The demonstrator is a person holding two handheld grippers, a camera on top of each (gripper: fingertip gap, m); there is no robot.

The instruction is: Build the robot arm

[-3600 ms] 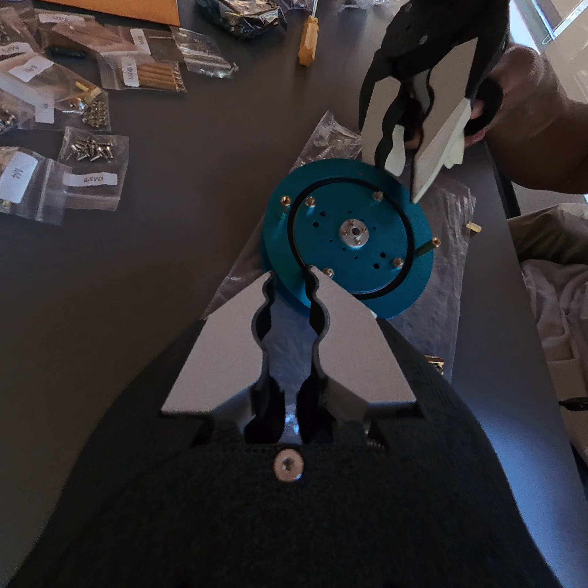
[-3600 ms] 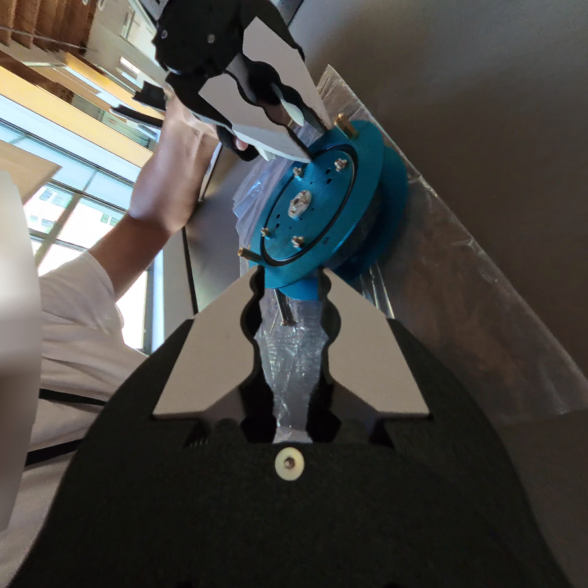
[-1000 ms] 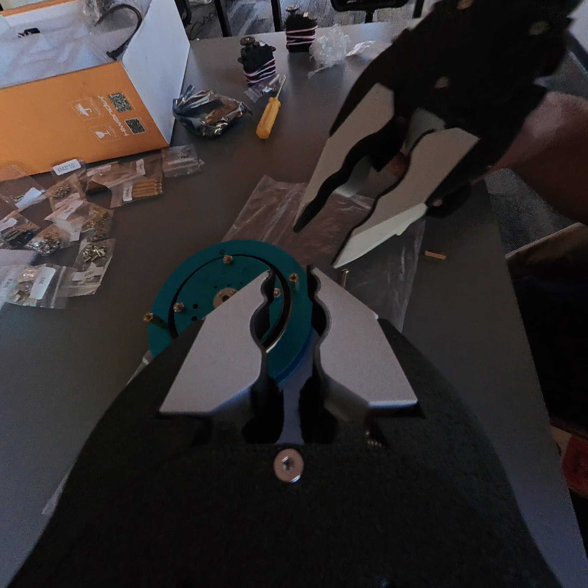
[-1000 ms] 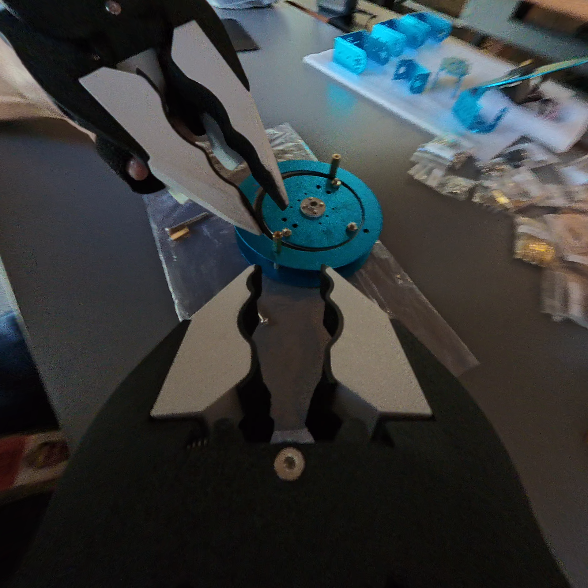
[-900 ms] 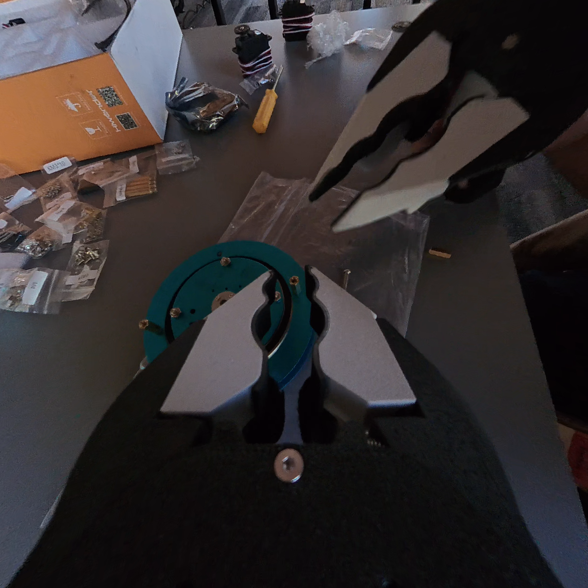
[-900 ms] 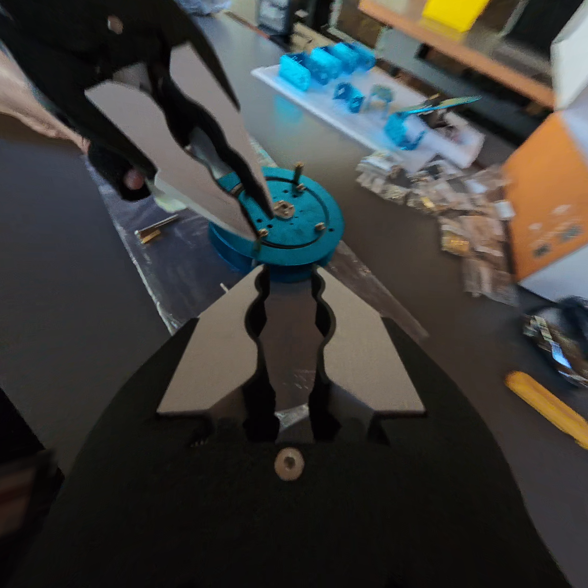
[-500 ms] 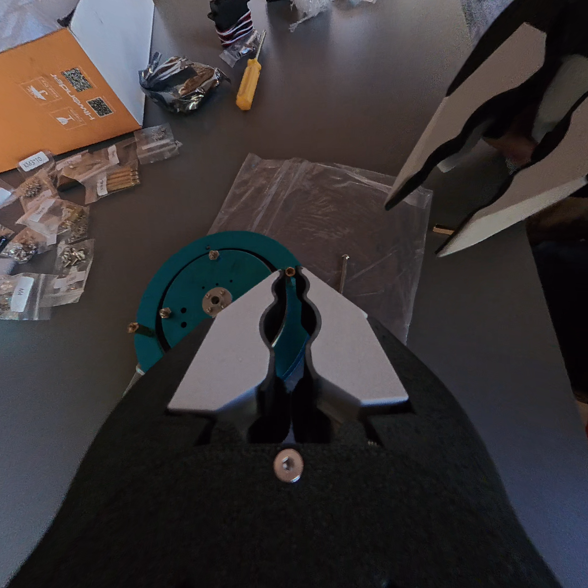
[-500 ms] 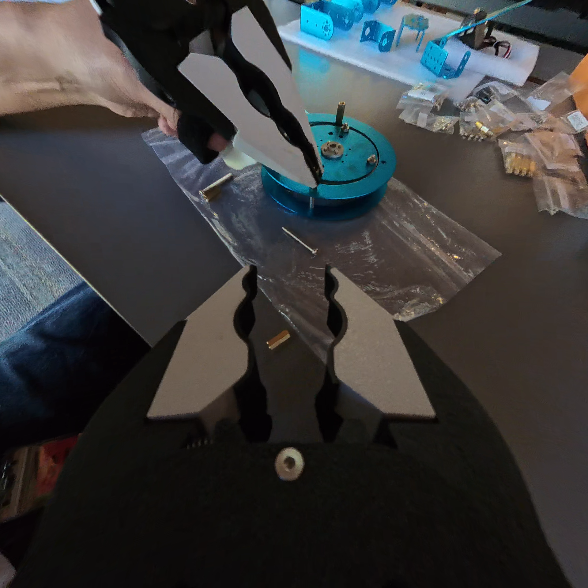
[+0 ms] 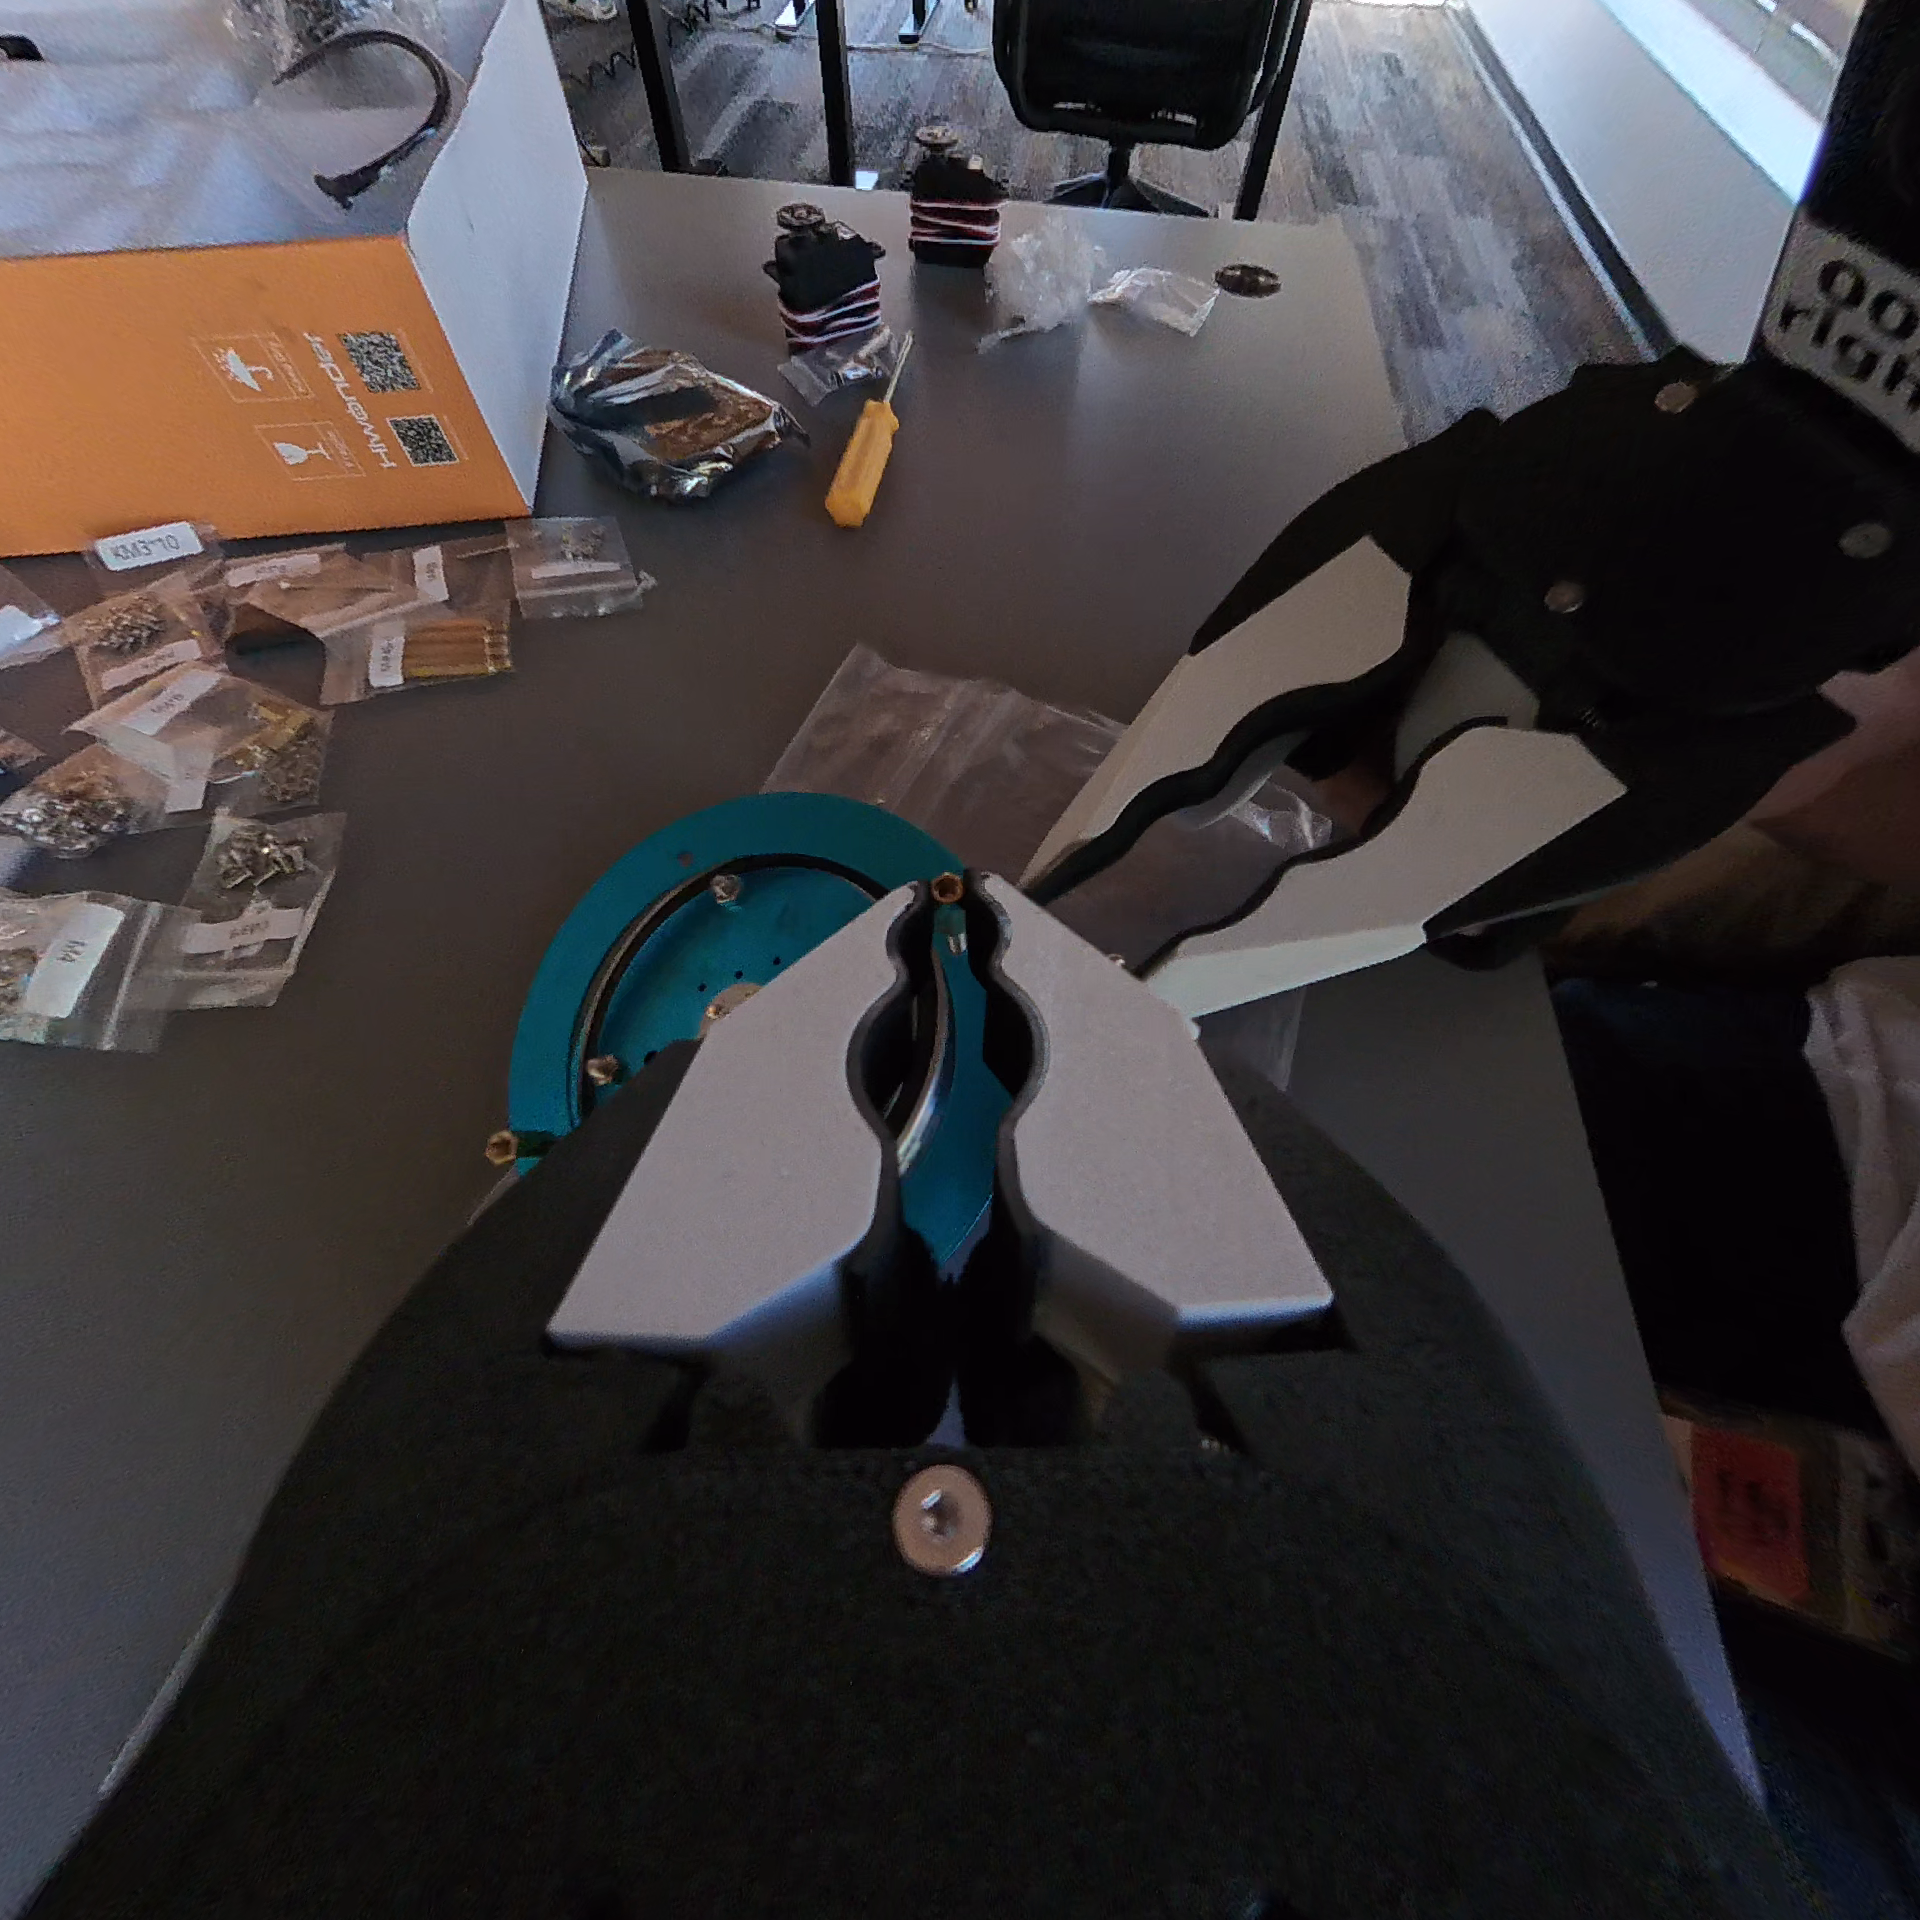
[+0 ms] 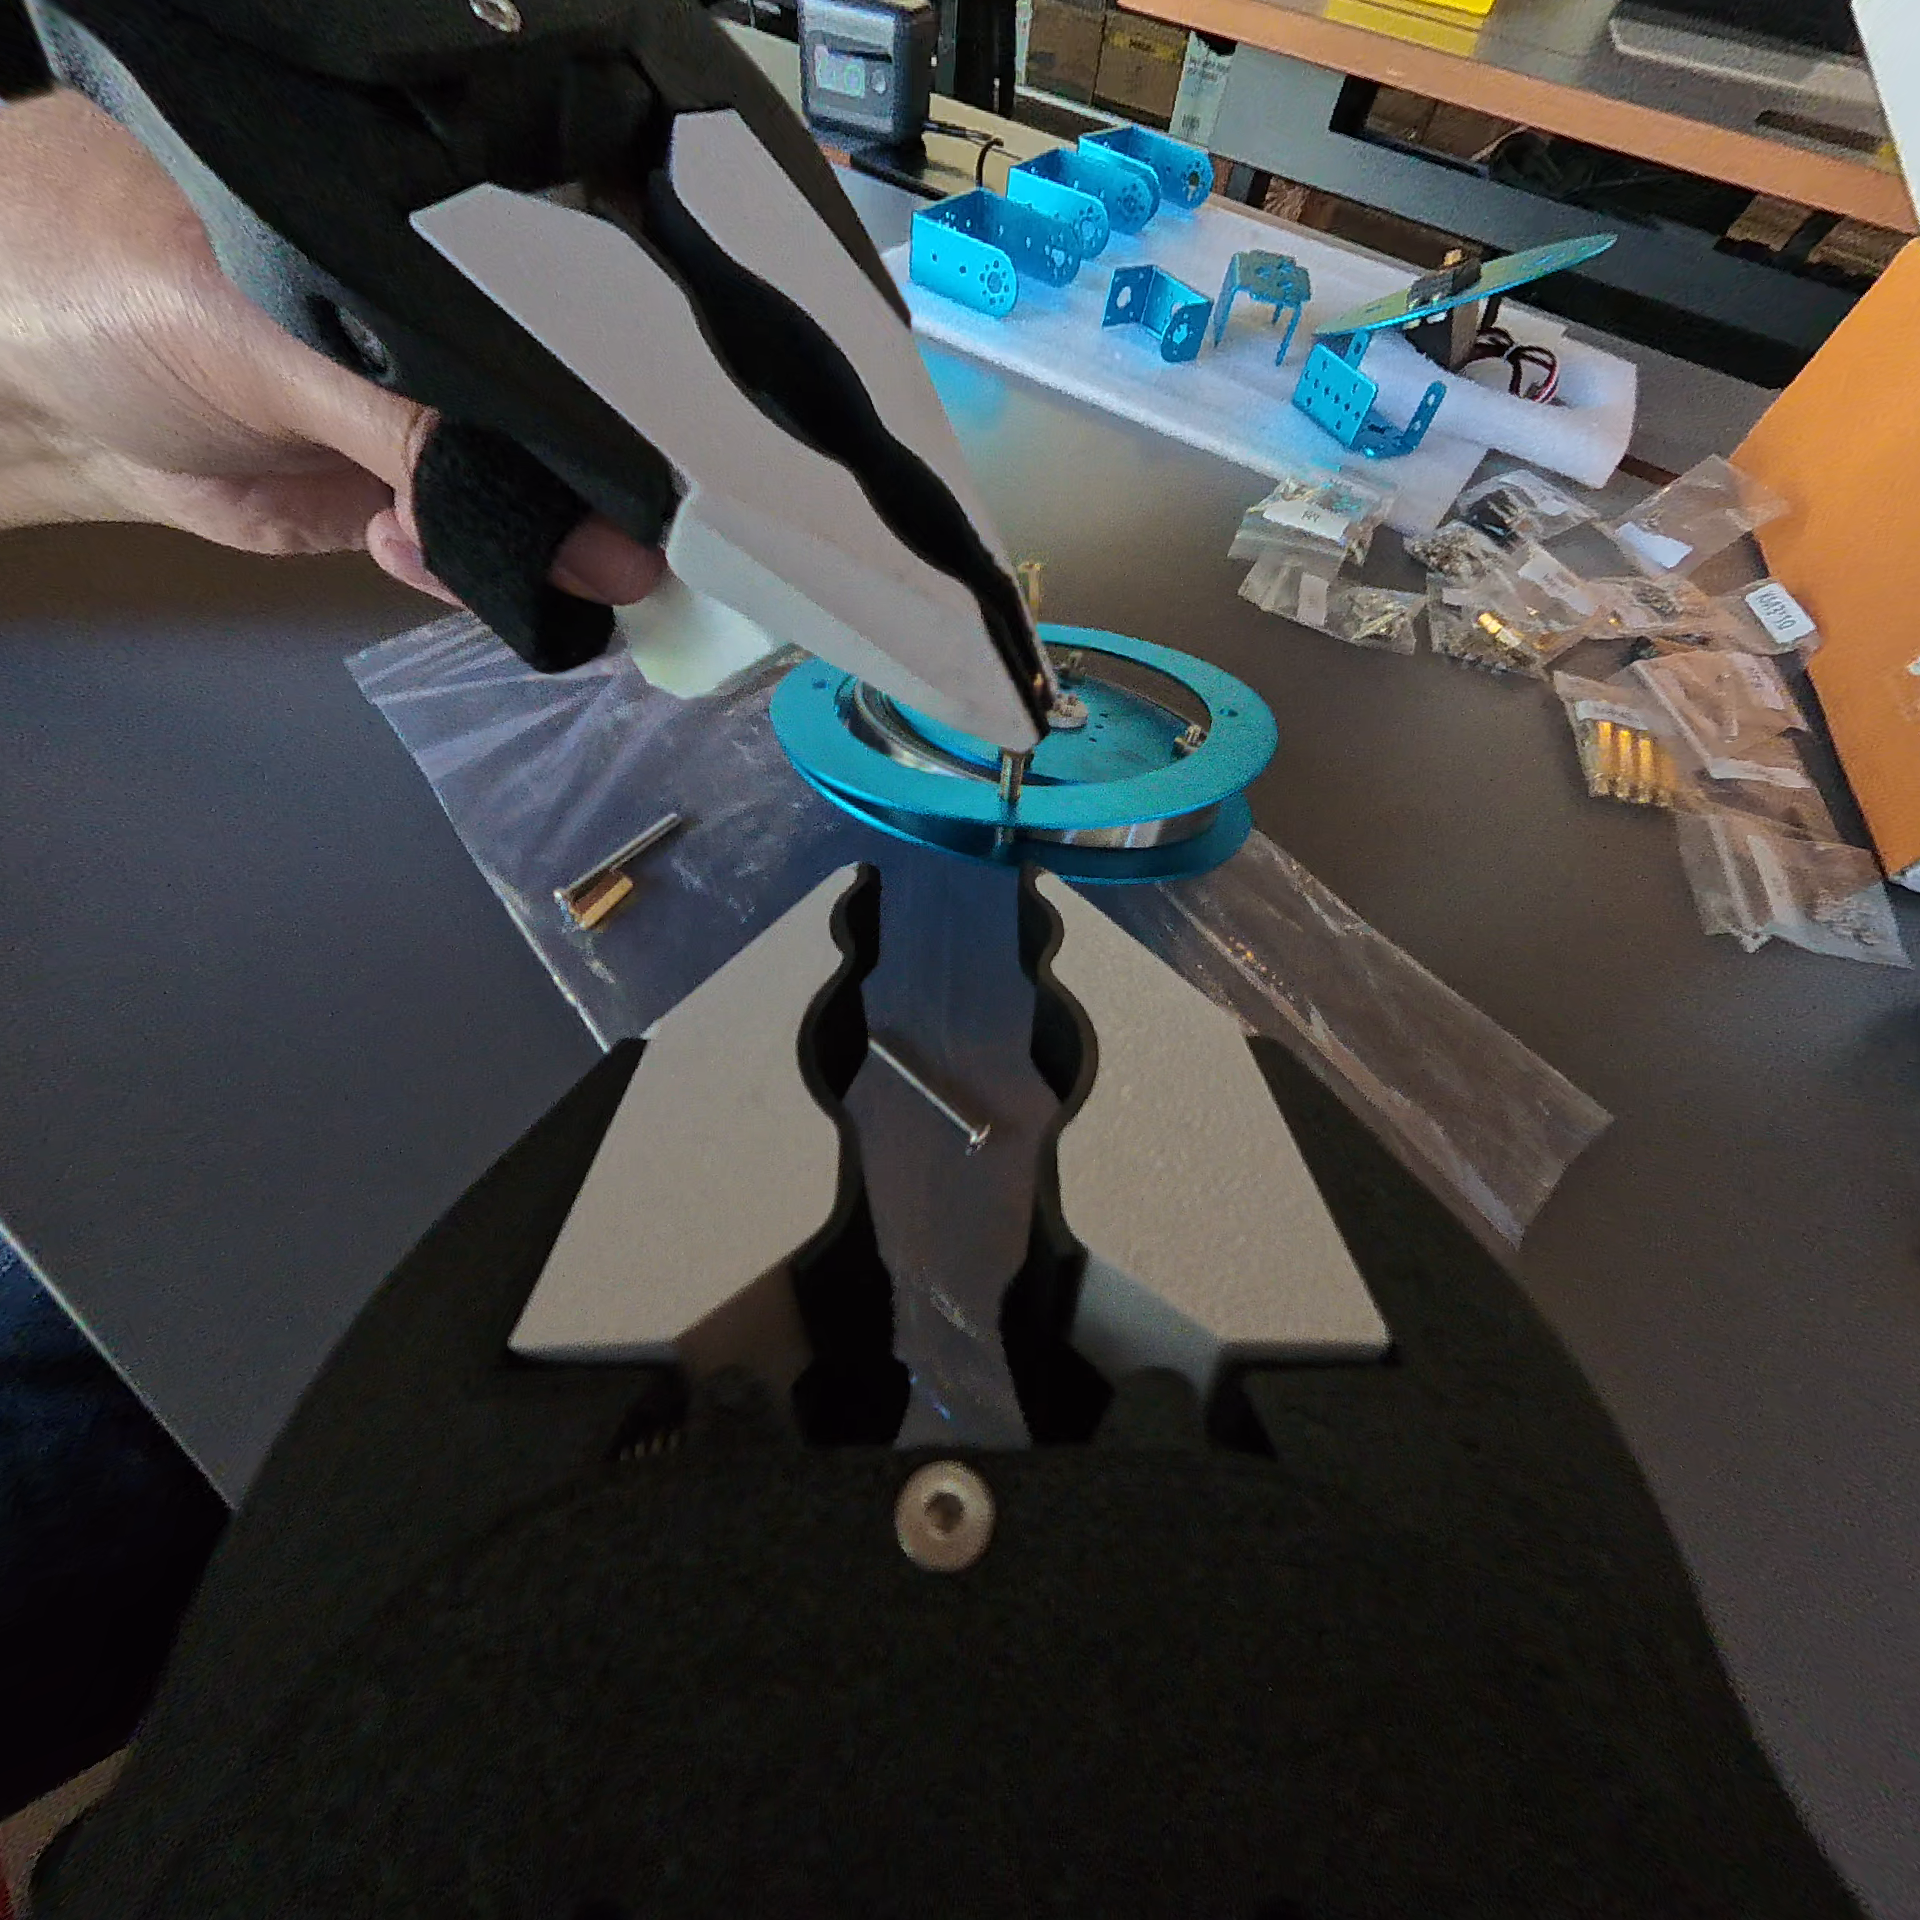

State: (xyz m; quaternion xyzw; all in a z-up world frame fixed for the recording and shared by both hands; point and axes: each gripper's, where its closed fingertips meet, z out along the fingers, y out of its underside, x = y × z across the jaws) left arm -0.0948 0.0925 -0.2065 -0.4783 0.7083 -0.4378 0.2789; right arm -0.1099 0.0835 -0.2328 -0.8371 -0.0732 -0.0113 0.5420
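Blue disc (image 10: 1195, 727) lifted by a brass post (image 9: 945, 889).
The left hand-held gripper (image 9: 943, 891) pinches the post (tips nearly closed); the disc's upper ring tilts off its base, over a clear bag (image 10: 1351, 997).

A dark grey table (image 9: 1091, 499) fills both views. Beyond its far edge, at the top of the left wrist view, lie a grey wood-grain floor (image 9: 1371, 125) and a black office chair (image 9: 1132, 62). An orange shelf (image 10: 1538, 94) crosses the upper right of the right wrist view.

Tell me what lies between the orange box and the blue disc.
Left wrist view: small clear bags of screws and brass parts lie on the table between the orange box and the blue disc.
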